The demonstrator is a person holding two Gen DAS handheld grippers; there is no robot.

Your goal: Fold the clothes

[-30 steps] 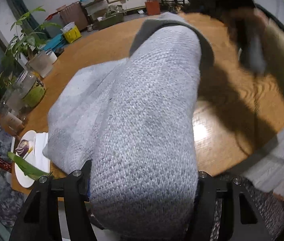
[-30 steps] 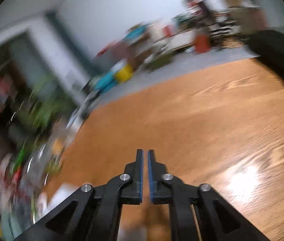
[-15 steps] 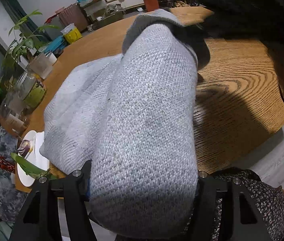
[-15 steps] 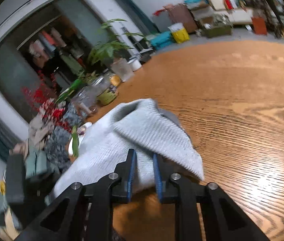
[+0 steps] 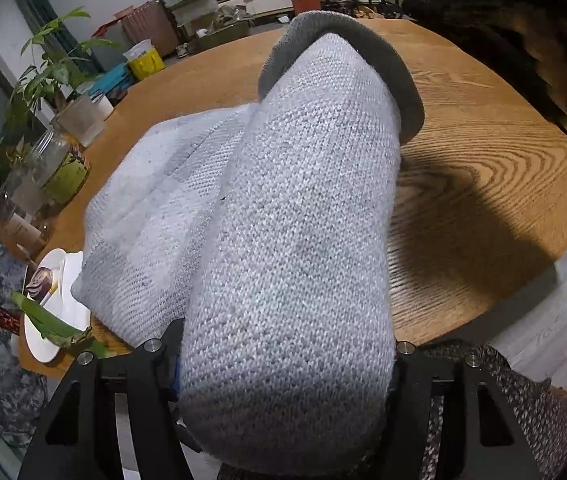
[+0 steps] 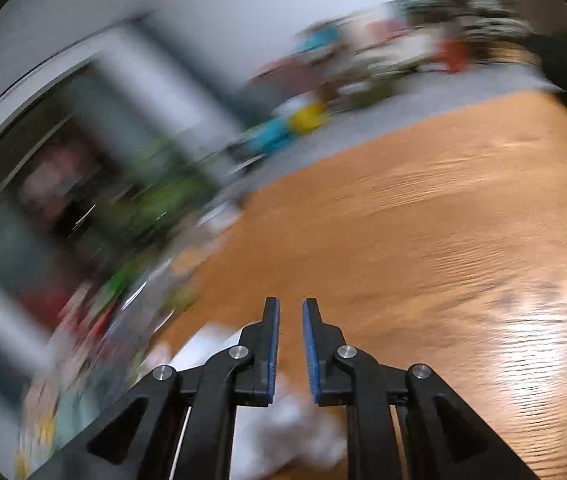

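Left wrist: left tongs (image 5: 283,364) clamped on grey knit sweater (image 5: 299,208), draped across round wooden surface (image 5: 483,168). Right wrist, blurred: right tongs (image 6: 290,346) slightly apart, holding nothing.

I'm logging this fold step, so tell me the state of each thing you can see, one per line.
Grey sweater: partly folded, one thick roll gripped, the rest lying on the table.
Left tool: shut on the sweater roll.
Right tool: slightly open, holding nothing, view blurred.
Wooden table: bears the sweater.
Glass jar: upright at the table edge.
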